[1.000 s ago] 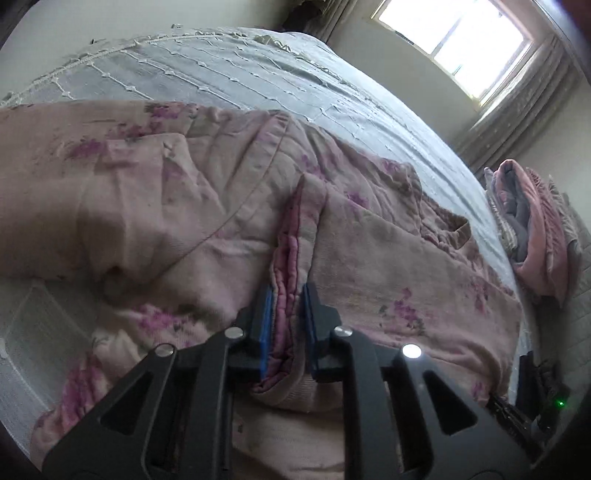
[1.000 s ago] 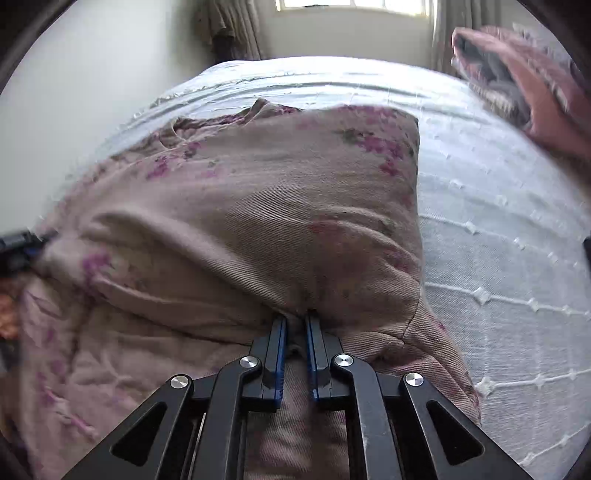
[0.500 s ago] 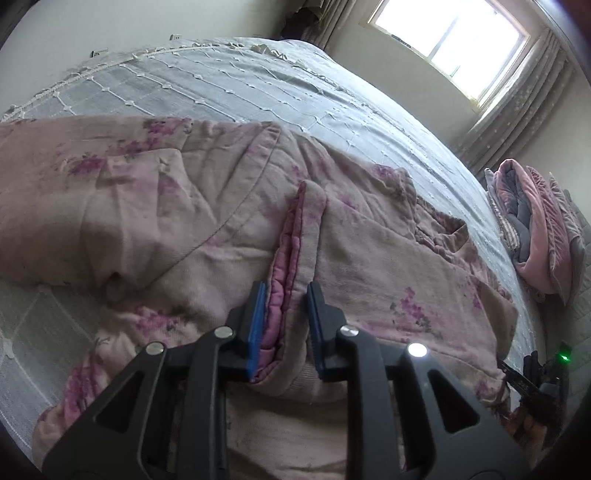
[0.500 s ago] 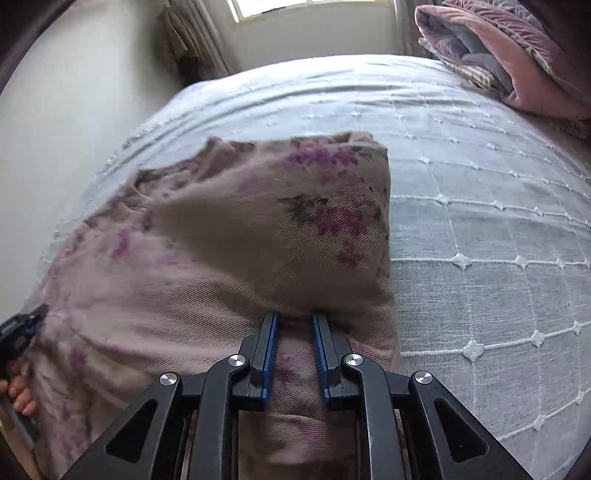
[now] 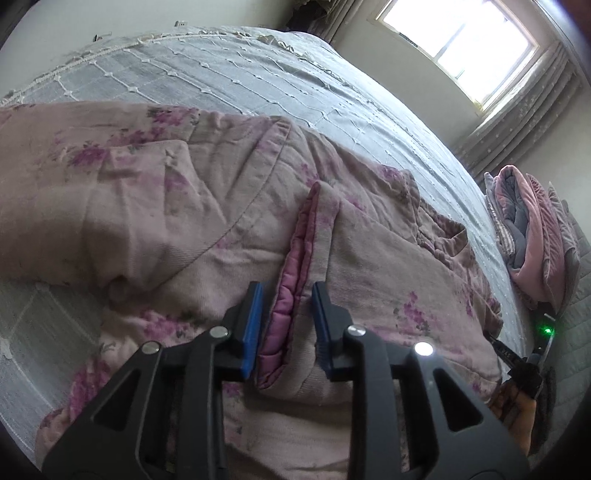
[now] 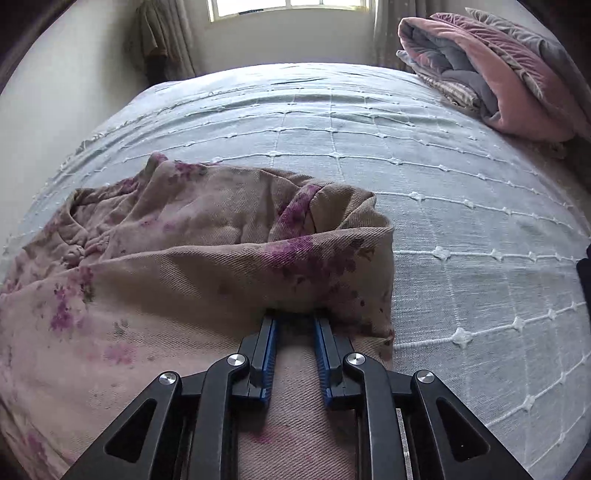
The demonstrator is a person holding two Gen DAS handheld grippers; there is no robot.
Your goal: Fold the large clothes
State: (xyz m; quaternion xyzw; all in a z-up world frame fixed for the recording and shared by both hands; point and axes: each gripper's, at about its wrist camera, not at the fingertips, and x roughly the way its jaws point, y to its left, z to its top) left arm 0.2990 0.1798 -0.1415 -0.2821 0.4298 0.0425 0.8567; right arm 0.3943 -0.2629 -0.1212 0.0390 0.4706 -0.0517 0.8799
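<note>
Floral garment [image 5: 147, 221] beneath down-tilted left gripper [image 5: 286, 321]

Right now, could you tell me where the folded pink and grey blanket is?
The folded pink and grey blanket lies at the far right of the bedspread near the window, apart from the floral garment; the left wrist view shows it at the right edge.

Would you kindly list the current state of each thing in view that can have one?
Pink floral padded garment: partly folded, rumpled, lying on the bed.
Left gripper: jaws just been opening, garment's pink-lined edge loose between them.
Right gripper: jaws just been opening, fabric between but not pinched.
Pale blue quilted bedspread: spread flat.
Pink and grey blanket stack: folded, at the bed's far corner.
Window: bright, curtains drawn aside.
</note>
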